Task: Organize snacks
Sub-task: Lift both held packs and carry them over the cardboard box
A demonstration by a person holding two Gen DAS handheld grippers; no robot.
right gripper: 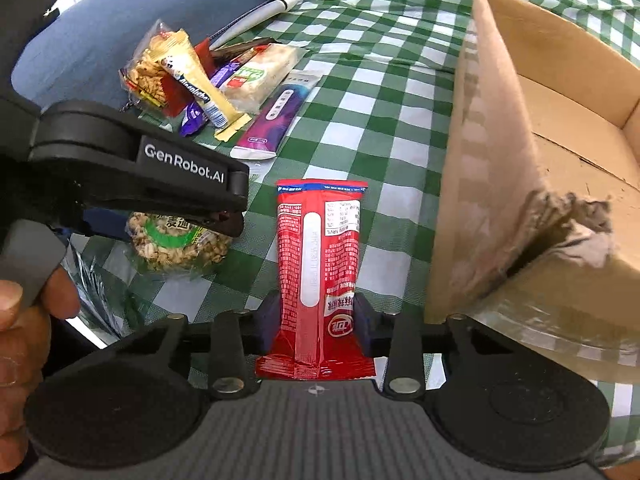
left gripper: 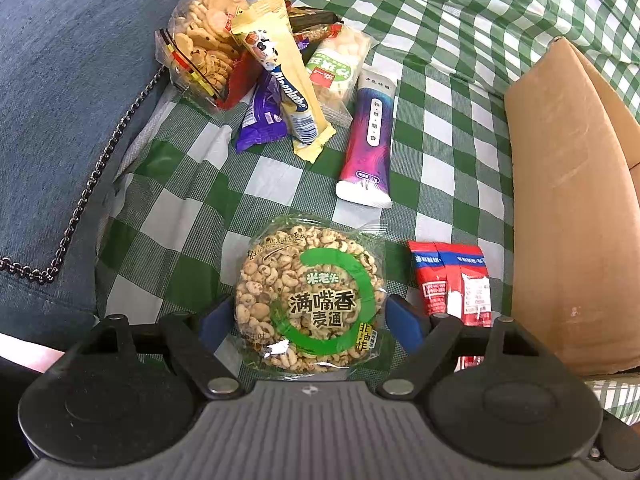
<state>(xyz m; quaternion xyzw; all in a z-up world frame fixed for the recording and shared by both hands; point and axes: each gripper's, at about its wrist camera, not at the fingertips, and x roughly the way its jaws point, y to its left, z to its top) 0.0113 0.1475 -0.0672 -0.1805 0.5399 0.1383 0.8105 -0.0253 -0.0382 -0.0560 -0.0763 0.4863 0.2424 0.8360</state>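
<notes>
The red snack packet (right gripper: 318, 276) is clamped by the right hand-held gripper (right gripper: 316, 322). The puffed-grain round (left gripper: 310, 304), labelled "满嘴香 麦通", is pinched by the left hand-held gripper (left gripper: 310, 320), marked "GenRobot.AI".

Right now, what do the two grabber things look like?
Each one has a ribbed grey body, round black discs on either side, black linkage arms with silver rivets, and blue finger pads. The left gripper, seen from the right gripper's camera, has "GenRobot.AI" in white letters and a grey handle. No sleeves or cables are visible.
</notes>
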